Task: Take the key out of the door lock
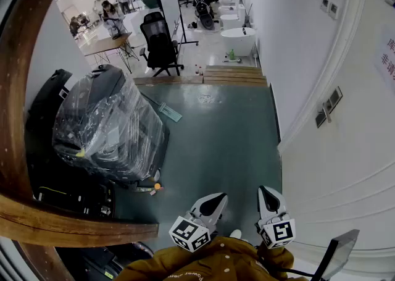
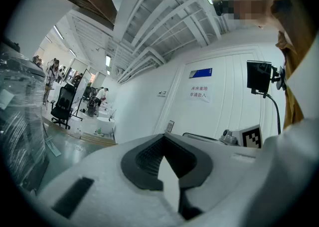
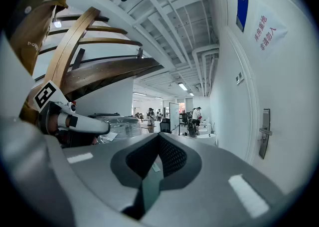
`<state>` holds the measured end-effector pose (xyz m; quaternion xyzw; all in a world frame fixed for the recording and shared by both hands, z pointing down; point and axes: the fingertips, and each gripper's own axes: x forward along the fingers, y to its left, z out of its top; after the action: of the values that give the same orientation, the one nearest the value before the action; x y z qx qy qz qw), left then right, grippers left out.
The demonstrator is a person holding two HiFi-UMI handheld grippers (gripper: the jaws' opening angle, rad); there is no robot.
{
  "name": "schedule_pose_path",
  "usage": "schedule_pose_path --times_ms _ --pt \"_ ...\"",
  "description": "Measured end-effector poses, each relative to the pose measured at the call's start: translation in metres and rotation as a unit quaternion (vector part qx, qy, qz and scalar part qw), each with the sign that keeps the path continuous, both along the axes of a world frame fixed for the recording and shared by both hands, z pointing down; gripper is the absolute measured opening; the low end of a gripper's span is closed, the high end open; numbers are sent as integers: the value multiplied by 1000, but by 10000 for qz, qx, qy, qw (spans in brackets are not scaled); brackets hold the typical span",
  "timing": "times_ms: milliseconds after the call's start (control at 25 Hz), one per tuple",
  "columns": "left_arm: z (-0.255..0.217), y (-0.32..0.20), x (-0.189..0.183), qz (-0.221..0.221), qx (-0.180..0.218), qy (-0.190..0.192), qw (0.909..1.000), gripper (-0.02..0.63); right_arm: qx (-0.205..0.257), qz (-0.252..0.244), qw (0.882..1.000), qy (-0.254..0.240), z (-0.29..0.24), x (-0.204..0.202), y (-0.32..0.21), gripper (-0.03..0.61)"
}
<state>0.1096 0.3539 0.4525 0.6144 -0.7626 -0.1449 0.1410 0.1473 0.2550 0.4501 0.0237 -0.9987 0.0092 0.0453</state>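
The white door (image 1: 345,168) fills the right side of the head view. Its metal lock plate with a lever handle (image 1: 328,109) sits well ahead of both grippers. That lock plate (image 3: 265,133) also shows at the right of the right gripper view, and the lock plate (image 2: 170,126) looks small and far in the left gripper view. No key can be made out at this size. My left gripper (image 1: 216,199) and right gripper (image 1: 267,194) hang low near my body, side by side. Both the left gripper (image 2: 168,168) and the right gripper (image 3: 151,171) are shut with nothing held.
A plastic-wrapped black bundle (image 1: 108,125) stands on the green floor (image 1: 216,144) to the left. A curved wooden beam (image 1: 15,88) runs along the left edge. Beyond a wooden step (image 1: 234,76) are an office chair (image 1: 159,42), white tubs (image 1: 237,40) and several people.
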Motion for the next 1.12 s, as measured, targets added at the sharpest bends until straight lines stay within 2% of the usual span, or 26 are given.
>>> schedule_pose_path --times_ms 320,480,520,560,680,760,1120 --pt "0 5 -12 2 8 28 10000 -2 28 13 10000 9 1 -10 5 6" --pt "3 9 -20 -11 3 67 10000 -3 -224 -24 9997 -57 4 -20 7 8" --pt "3 11 -23 -14 3 78 10000 -3 -256 -37 9997 -42 5 -22 8 34" --pt "4 13 -25 -13 2 88 10000 -3 -227 -41 9997 -15 6 -24 10 128" --pt "7 19 -33 32 11 182 9998 -3 -43 100 9999 -6 4 -31 12 66" --pt "10 23 -39 129 69 321 9994 -2 -78 227 9997 -18 6 -37 12 30" --pt "35 33 -71 333 -84 514 9981 -3 -252 557 9980 140 35 -59 18 17"
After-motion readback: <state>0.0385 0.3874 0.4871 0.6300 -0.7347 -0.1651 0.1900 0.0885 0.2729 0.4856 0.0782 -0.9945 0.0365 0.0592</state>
